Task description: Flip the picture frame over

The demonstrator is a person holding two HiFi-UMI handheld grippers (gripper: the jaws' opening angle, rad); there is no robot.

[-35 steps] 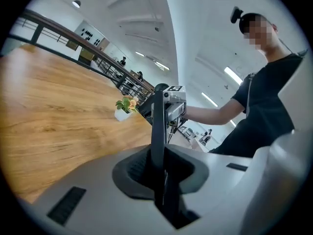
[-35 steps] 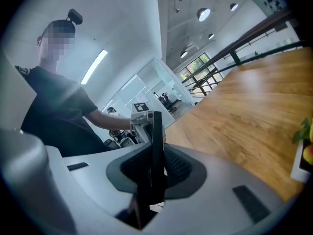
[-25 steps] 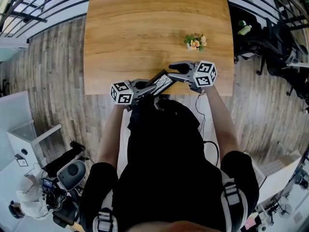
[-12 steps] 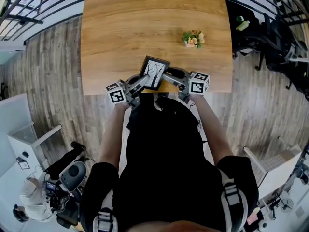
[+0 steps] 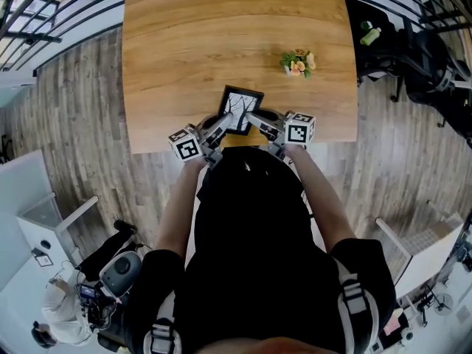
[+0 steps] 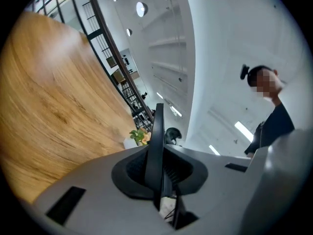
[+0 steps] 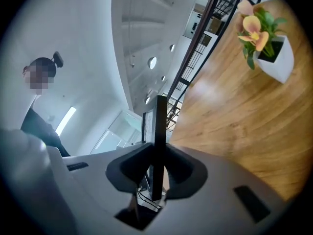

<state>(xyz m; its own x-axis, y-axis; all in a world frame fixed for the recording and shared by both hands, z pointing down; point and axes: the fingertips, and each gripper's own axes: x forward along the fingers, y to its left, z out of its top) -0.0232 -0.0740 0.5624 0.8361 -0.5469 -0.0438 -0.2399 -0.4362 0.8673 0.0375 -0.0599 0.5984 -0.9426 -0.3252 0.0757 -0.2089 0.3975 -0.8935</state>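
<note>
A black picture frame [image 5: 240, 110] with a branch drawing facing up hangs over the front edge of the wooden table [image 5: 221, 35], held between both grippers. My left gripper [image 5: 218, 128] grips its near left edge. In the left gripper view the frame [image 6: 158, 121] stands edge-on in my left gripper [image 6: 157, 153], which is shut on it. My right gripper [image 5: 259, 121] is at the frame's near right corner. In the right gripper view the frame [image 7: 160, 116] sits edge-on in my right gripper [image 7: 157, 153], whose jaws are closing and whose pads touch it.
A small white pot of orange flowers [image 5: 298, 63] stands on the table to the frame's right and beyond it; it also shows as the pot [image 7: 266, 48]. Black chairs and bags [image 5: 413, 57] stand right of the table. A white bin [image 5: 51, 220] and equipment lie on the floor at the left.
The frame turned from nearly edge-on to showing its picture face upward. Both grippers drew closer together at the table's front edge.
</note>
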